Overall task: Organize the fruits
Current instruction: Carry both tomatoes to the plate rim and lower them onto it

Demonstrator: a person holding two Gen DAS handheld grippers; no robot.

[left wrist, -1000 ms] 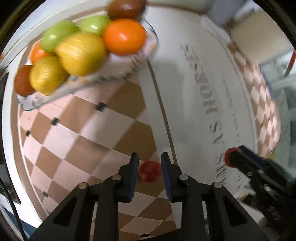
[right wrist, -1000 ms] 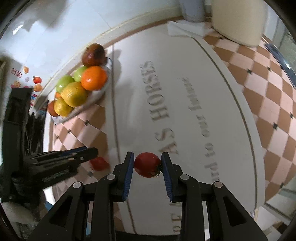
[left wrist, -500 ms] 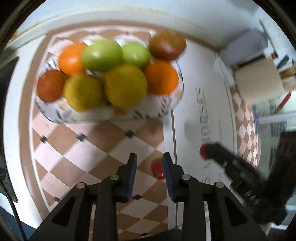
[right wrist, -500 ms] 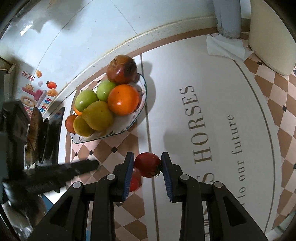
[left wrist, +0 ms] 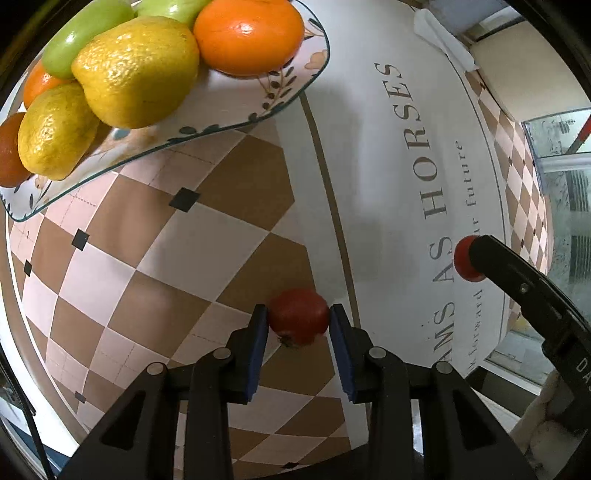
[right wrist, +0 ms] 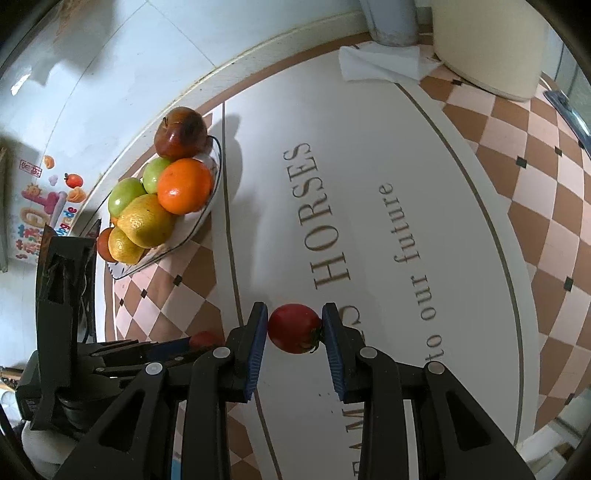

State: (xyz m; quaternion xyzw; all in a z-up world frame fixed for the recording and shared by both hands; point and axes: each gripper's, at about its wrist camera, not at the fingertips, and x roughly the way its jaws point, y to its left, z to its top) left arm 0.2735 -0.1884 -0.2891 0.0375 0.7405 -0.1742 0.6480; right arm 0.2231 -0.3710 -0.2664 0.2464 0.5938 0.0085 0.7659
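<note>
A small red tomato [left wrist: 298, 314] sits low over the checkered tablecloth [left wrist: 184, 243], and my left gripper [left wrist: 298, 326] is shut on it, both blue pads touching its sides. A second red tomato [right wrist: 293, 326] is held above the white lettered cloth by my right gripper [right wrist: 294, 334], which is shut on it. In the left wrist view that tomato [left wrist: 466, 264] shows at the tip of a black right finger [left wrist: 517, 280]. A glass plate [right wrist: 207, 218] at the back left carries an orange [right wrist: 184, 186], lemons [right wrist: 146, 221], green apples [right wrist: 125, 197] and a dark red apple [right wrist: 181, 131].
A folded white cloth [right wrist: 376, 62], a grey post [right wrist: 391, 18] and a cream container [right wrist: 487, 44] stand at the far edge. A tiled wall with stickers [right wrist: 44, 206] rises behind the plate. The plate's rim [left wrist: 288, 92] overhangs the checkered cloth close above my left gripper.
My left gripper lifted away from the tomato on the cloth, then dropped back so the tomato now fills the gap between its pads. The right gripper still holds its tomato and has shifted slightly.
</note>
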